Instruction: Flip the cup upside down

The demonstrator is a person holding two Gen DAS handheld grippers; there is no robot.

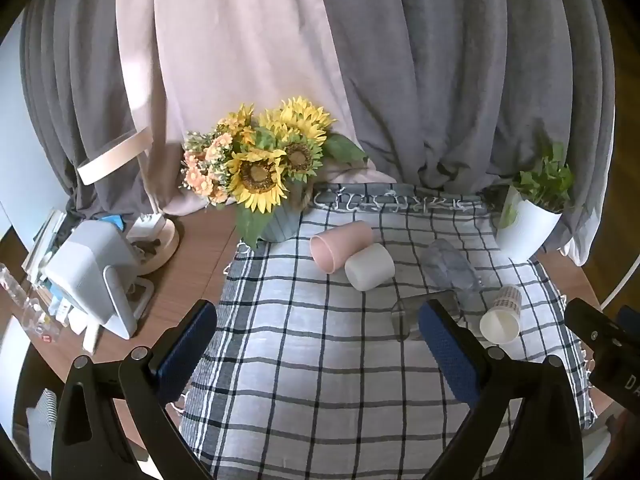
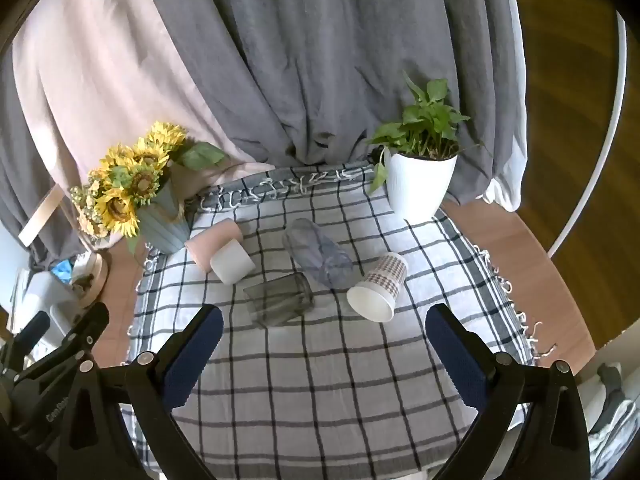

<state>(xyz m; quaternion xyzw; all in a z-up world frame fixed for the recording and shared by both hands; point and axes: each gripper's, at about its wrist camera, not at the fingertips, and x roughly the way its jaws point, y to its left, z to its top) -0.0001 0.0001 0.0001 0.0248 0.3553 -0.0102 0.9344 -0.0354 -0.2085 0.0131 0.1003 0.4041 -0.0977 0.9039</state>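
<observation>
Cups: five lie on their sides on the checked cloth, none yet mouth-down; the task does not say which is meant.
Paper cup [image 2: 378, 286]: white paper cup with a brown houndstooth band, on its side with the open mouth facing the cameras, nearest the right gripper and probably the easiest first target.
Smoky glass [image 2: 280, 298]: grey-tinted square glass tumbler, on its side, left of the paper cup.
Clear glass [image 2: 318, 254]: patterned clear glass tumbler, lying behind those two, seemingly touching the smoky glass.
Pink cup [image 2: 214, 242] and white cup [image 2: 232, 266]: plain matte cups lying touching each other, near the sunflower vase.
Right gripper [image 2: 324, 350]: jaws spread wide, holding nothing, hovering short of the cups.
Left gripper [image 1: 318, 346]: jaws likewise wide apart and empty, above bare cloth.
Doing it well: I would close across the paper cup's wall at mid-body with light pressure, since thin paper crushes easily, then lift clear before rotating so the rim lands flat.
Cloth [image 2: 320, 400]: grey-and-white checked tablecloth; folds could tip a rim.
Surroundings: sunflower bouquet in a ribbed blue-grey vase [image 2: 164, 220]; green plant in a white pot [image 2: 418, 184].
</observation>
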